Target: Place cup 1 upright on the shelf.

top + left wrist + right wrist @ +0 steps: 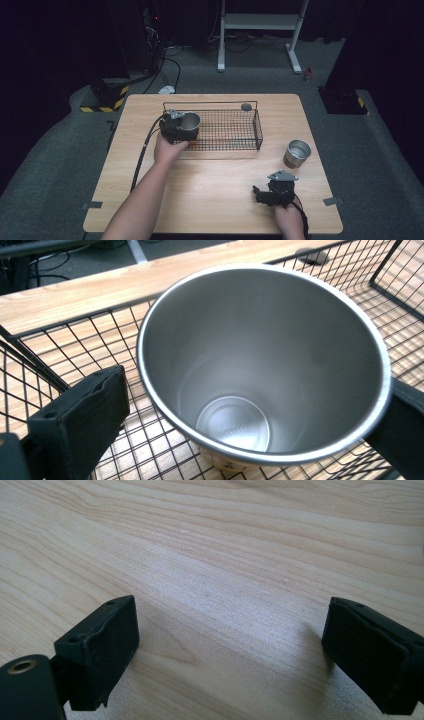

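The left gripper (176, 126) has a steel cup (260, 365) between its jaws at the near-left end of the wire basket (235, 142). In the left gripper view the cup stands upright on the basket's mesh; the jaws sit at either side of it, the left one apart from the wall, so the grasp looks released or nearly so. One cup therefore appears to be placed. A second steel cup (297, 153) stands on the counter (215, 185) just right of the basket, not yet moved. The right gripper (272, 192) rests low over bare wood, nearer the person than the basket, its jaws spread wide with nothing between them. The counter is pale wood grain. Beyond the basket lie grey carpet, cables, hazard-striped blocks and a white stand, in a dark room.
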{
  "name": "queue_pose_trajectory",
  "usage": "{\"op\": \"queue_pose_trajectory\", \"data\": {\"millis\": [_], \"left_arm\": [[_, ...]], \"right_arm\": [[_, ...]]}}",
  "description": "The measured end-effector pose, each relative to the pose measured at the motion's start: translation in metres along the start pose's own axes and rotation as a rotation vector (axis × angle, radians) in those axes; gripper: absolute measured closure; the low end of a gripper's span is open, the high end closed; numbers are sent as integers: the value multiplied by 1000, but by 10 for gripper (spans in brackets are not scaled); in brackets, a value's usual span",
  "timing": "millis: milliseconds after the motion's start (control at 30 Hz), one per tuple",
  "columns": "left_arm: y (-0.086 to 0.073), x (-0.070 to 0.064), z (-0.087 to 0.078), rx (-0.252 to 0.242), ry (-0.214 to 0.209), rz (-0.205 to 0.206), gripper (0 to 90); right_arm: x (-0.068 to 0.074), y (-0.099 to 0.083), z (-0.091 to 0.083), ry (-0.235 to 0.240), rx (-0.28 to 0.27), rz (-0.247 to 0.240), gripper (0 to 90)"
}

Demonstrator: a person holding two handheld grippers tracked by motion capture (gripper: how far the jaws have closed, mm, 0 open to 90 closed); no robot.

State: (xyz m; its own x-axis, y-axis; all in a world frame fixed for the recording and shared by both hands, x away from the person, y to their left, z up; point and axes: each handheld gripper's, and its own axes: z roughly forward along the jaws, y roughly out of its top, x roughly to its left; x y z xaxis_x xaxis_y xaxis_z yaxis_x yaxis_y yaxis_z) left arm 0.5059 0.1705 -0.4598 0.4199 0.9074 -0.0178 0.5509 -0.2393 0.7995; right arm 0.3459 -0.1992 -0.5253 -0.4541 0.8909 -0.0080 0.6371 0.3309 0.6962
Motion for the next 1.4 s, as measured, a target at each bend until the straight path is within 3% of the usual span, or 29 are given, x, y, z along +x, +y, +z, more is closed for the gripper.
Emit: {"op": "queue_pose_trajectory", "data": {"millis": [300,767,867,1067,1400], "left_arm": [[-1,1,-7,31,-33,-10,0],[-11,4,-25,1,-46,-23,0],[-13,2,-29,-3,-40,-9,1],[-15,3,-35,-16,-53,-33,1],[-22,1,-50,-39,-62,-33,1]], "right_arm": [[0,0,0,-1,0,0,82],[1,-1,-1,0,3,4,82],[1,-1,-1,0,2,1,82],[1,-1,-1,1,2,2,83],[0,0,0,6,-1,-4,82]]}}
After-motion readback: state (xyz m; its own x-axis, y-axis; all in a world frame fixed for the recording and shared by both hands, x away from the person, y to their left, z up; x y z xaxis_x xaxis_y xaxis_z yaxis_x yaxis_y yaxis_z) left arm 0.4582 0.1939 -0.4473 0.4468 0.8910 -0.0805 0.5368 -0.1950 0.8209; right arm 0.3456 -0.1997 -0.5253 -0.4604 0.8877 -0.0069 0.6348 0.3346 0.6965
